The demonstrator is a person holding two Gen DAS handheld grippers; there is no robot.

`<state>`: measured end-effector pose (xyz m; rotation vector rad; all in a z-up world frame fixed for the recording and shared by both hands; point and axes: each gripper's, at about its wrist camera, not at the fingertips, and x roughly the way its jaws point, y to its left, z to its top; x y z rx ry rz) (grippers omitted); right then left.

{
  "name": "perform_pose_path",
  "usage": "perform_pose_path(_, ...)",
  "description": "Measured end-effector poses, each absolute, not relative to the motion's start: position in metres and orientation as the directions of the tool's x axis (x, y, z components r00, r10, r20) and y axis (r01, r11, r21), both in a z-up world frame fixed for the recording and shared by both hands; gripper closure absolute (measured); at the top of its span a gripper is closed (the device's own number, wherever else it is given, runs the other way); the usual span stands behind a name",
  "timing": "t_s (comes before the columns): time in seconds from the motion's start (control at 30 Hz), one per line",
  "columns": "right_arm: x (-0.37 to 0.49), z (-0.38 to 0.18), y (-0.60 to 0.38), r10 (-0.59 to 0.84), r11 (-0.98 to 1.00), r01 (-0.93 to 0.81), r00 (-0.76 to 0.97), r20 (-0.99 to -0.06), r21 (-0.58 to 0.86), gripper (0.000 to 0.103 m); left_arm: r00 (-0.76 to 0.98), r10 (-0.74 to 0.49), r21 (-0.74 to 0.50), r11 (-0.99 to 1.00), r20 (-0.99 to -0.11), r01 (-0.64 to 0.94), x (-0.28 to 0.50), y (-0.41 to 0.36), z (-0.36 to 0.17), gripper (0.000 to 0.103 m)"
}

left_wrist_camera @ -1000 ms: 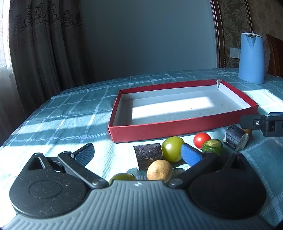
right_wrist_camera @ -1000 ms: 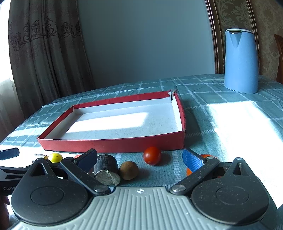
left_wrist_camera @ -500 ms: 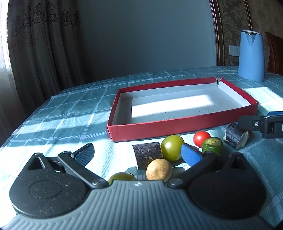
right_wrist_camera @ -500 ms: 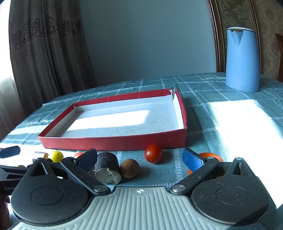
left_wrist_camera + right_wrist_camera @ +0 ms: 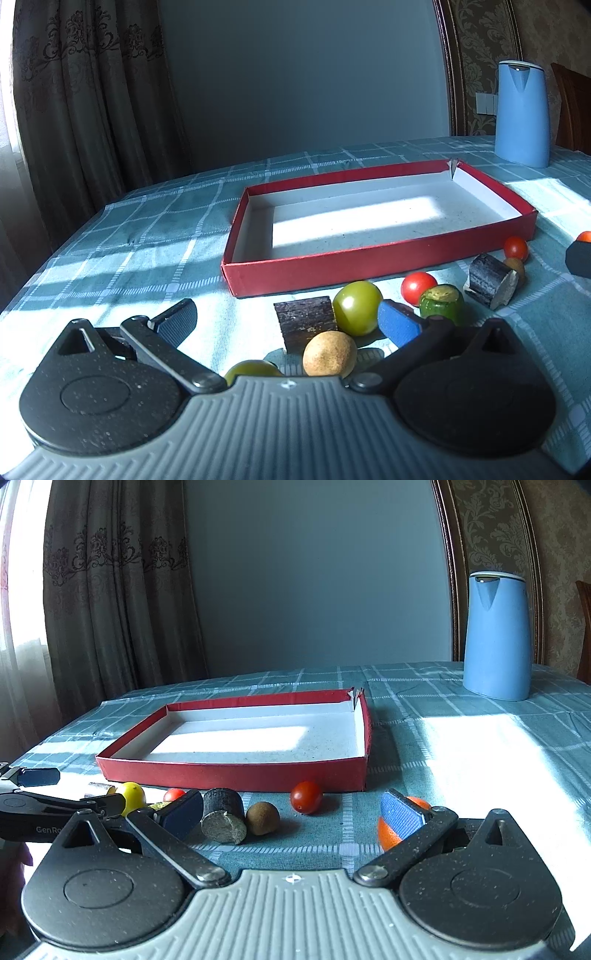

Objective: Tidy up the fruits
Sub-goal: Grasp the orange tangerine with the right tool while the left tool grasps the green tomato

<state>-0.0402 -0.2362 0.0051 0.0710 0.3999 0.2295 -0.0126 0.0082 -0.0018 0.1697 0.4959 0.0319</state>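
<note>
- red cardboard tray (image 5: 376,260) sits on the teal checked tablecloth (image 5: 147,240), white inside, with sun across its floor; none of the fruit is in it.
- your left gripper (image 5: 291,325) hangs low over the cloth with its fingers spread wide, gripping nothing; a tan round fruit (image 5: 330,353) and a dark square block (image 5: 305,322) lie between them.
- just beyond the block, a large green fruit (image 5: 357,307) sits beside the blue pad of the left gripper's finger (image 5: 397,323).
- right of that pad you have a cut green piece (image 5: 442,303) and a red cherry tomato (image 5: 418,287), close together in front of the tray's near wall.
- a yellow-green fruit (image 5: 252,368) peeks out at the edge of the left gripper's body.
- your right gripper (image 5: 295,812) is also spread apart and holds nothing.
- between its fingers lie a dark cylinder (image 5: 222,814), touching a brown round fruit (image 5: 262,818), and a second cherry tomato (image 5: 306,797) near the tray's front wall.
- an orange fruit (image 5: 388,835) lies partly hidden behind the right gripper's blue pad; whether they touch, you cannot tell.
- a blue kettle (image 5: 495,635) stands well apart, far right on the table.
</note>
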Motion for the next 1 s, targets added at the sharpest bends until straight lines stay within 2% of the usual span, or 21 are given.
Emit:
perform_pose_path(0.17, -0.056, 0.002, -0.246, 0.12, 0.99, -0.139, 0.932, -0.341, -0.031, 0.0, 0.881, 0.071, 0.171, 0.985, -0.468, 0.011, -0.014, 0.007, -0.002, 0.0)
perform_pose_path(0.37, -0.018, -0.006, -0.248, 0.047, 0.991, -0.101, 0.872, -0.487, -0.086, 0.001, 0.881, 0.072, 0.172, 0.985, -0.468, 0.011, -0.014, 0.007, -0.001, 0.0)
perform_pose_path(0.53, 0.007, -0.013, -0.249, 0.058, 0.991, -0.116, 0.826, -0.56, -0.068, 0.017, 0.878, 0.073, 0.173, 0.985, -0.472, 0.011, -0.013, 0.007, -0.001, 0.0)
perform_pose_path(0.57, 0.011, -0.015, -0.251, 0.061, 0.992, -0.113, 0.814, -0.577, -0.056, 0.025, 0.878, 0.073, 0.173, 0.985, -0.472, 0.011, -0.013, 0.007, -0.001, 0.0)
perform_pose_path(0.7, 0.013, -0.017, -0.258, 0.088, 0.994, -0.11, 0.804, -0.588, -0.002, 0.04, 0.877, 0.073, 0.174, 0.985, -0.474, 0.012, -0.013, 0.007, -0.002, 0.0)
perform_pose_path(0.87, 0.012, -0.017, -0.255, 0.067, 0.995, -0.1, 0.809, -0.585, -0.024, 0.046, 0.887, 0.081, 0.169, 0.986, -0.454, -0.004, -0.016, 0.008, 0.0, 0.0)
perform_pose_path(1.0, 0.013, -0.017, -0.262, 0.071, 0.997, -0.081, 0.809, -0.584, 0.009, 0.055, 0.917, 0.089, 0.163, 0.986, -0.389, -0.026, -0.031, 0.017, 0.004, 0.0)
